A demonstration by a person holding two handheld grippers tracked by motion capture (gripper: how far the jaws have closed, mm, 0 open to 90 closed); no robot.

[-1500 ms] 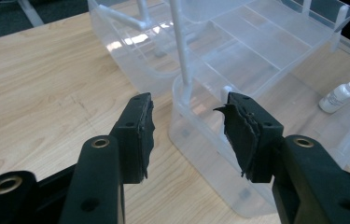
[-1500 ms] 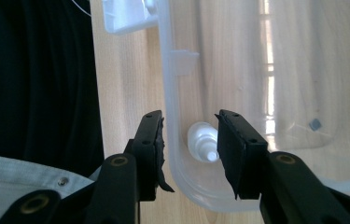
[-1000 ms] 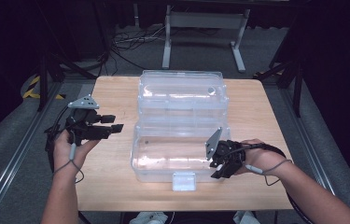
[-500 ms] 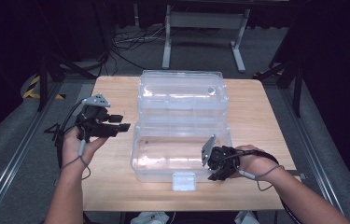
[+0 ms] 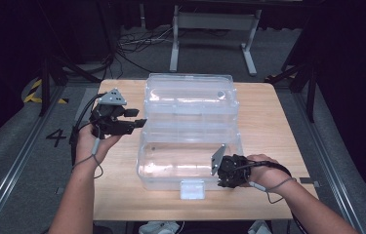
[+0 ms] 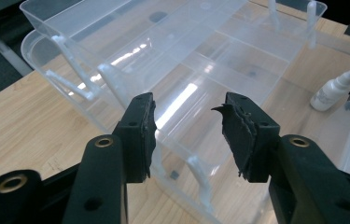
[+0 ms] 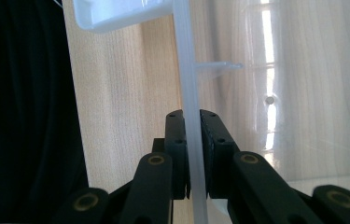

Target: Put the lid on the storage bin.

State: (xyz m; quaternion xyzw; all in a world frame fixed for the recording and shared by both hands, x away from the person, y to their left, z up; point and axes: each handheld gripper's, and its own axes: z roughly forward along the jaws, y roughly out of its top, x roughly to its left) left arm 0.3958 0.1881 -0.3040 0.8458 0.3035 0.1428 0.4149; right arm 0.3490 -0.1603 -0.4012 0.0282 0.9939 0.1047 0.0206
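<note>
**Right tool clamped on the rim of the clear box, left tool held apart beside it**

Clear plastic box [image 5: 190,141] sits in the middle of the wooden surface [image 5: 268,122], with its lid thrown back towards the far edge and its lower half nearest the person. A white latch [image 5: 192,189] hangs on the front wall of the box, at the near edge.

At the near right corner of the box, the right tool [image 5: 222,171] has its two jaws pressed together on the thin front rim [image 7: 189,93]; in the right gripper view the translucent wall runs straight up between the pads, touching both. The right hand [image 5: 263,171] lies just right of that corner, low over the surface.

To the left of the box, level with the hinge line, the left tool [image 5: 139,118] is held above the surface in the left hand [image 5: 92,139], pointing at the box's left wall. Its jaws stand well apart with nothing between them; in the left gripper view they frame the box's ribbed side and inner dividers.

Inside the box, seen through the clear wall in the left gripper view, a small white dropper bottle [image 6: 332,90] lies tilted, near the side where the right tool grips.
</note>
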